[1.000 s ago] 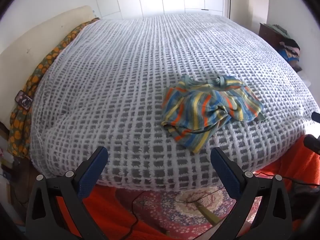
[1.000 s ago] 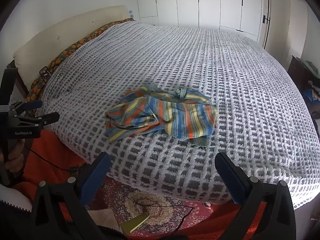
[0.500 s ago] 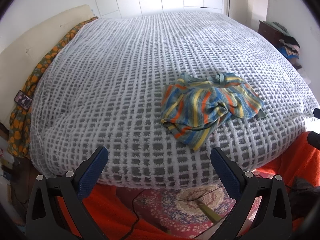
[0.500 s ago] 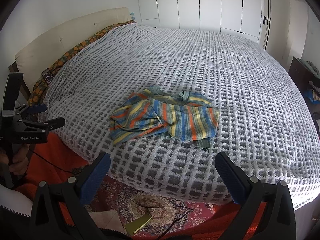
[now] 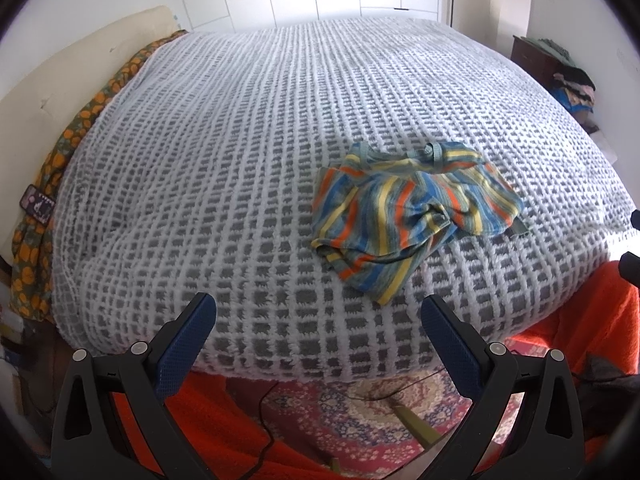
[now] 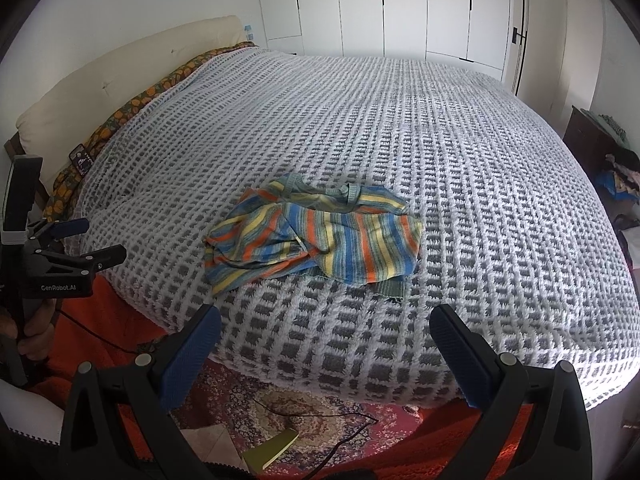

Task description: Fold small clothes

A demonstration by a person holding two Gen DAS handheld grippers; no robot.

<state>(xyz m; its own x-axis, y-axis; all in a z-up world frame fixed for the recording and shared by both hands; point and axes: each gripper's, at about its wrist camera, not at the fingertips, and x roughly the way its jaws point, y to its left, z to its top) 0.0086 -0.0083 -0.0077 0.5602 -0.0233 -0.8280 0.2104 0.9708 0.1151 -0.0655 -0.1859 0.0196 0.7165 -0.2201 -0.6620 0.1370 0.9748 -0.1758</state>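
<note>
A wide bed [image 6: 460, 168] fills both views, covered by a white and grey waffle-knit blanket [image 5: 240, 160]. At the bed's far left runs a cream headboard [image 6: 120, 68], and just beside it, along the blanket's left edge, lies a strip of orange-patterned cloth [image 5: 36, 216] with a small dark phone [image 5: 38, 204] resting on it. Left of the bed's near corner, the left gripper [image 6: 96, 240] hovers off the mattress with its blue-padded jaws spread wide and nothing between them; a hand [image 6: 32, 332] grips its handle. On the blanket near the bed's front edge, about midway across, lies the garment [image 6: 316, 236], a small crumpled piece striped in blue, orange, yellow and green, bunched and unfolded, with a grey-green hem poking out at its right side. Neither gripper touches it. The right gripper [image 6: 324, 332] hangs just short of the bed's front edge, directly before the garment, jaws likewise spread apart and holding nothing. Below the bed's front edge are an orange throw [image 5: 600, 320] and a patterned red rug [image 6: 304, 416] with a black cable and a yellow-green notebook [image 6: 272, 448] on it. Behind the bed stands a wall of white wardrobe doors [image 6: 400, 4], and right of the bed a dark dresser [image 6: 596, 140] holds piled clothes.
</note>
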